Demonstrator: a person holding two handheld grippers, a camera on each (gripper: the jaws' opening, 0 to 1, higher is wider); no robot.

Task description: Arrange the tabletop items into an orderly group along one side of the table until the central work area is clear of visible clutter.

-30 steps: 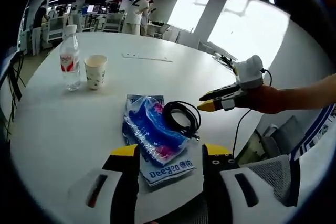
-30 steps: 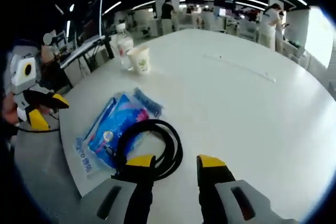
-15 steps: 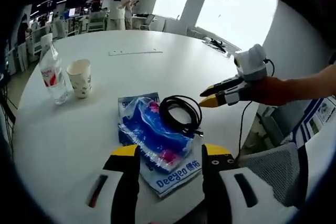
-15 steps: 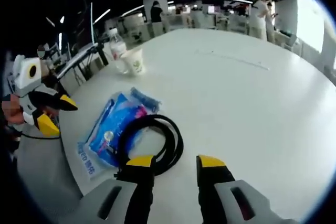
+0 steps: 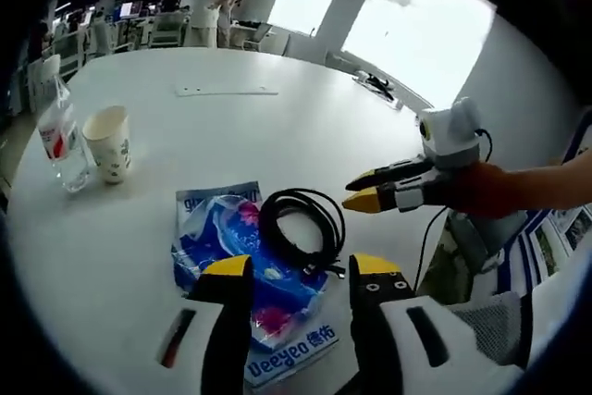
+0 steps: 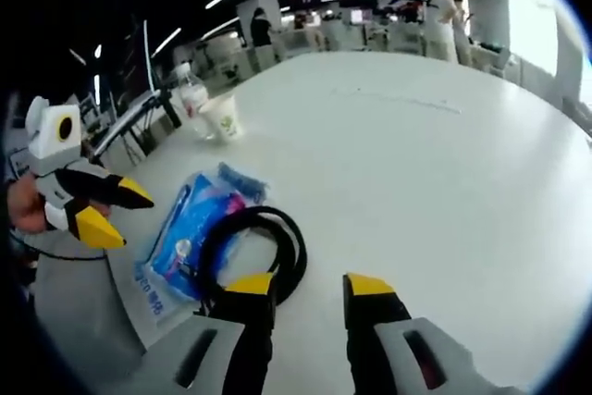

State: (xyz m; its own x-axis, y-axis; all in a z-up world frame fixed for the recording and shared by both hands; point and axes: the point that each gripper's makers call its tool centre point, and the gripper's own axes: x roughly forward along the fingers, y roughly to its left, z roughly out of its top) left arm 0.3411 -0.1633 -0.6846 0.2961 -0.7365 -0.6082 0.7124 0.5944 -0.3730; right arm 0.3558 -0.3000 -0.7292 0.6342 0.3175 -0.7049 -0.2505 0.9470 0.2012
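Left gripper [image 5: 294, 267] jaws spread, lower centre, over blue packet [image 5: 242, 256]; right gripper [image 6: 308, 286] jaws spread beside black cable [image 6: 252, 249].

Wide bare table [image 6: 444, 164] beyond, coiled cable [image 6: 250, 252] on blue bag [image 6: 190, 233] blocking near edge

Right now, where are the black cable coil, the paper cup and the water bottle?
black cable coil [image 5: 298, 228], left gripper view, on the coil's left strands.
paper cup [image 5: 108, 141], left gripper view, on its side wall.
water bottle [image 5: 57, 132], left gripper view, on its red label.
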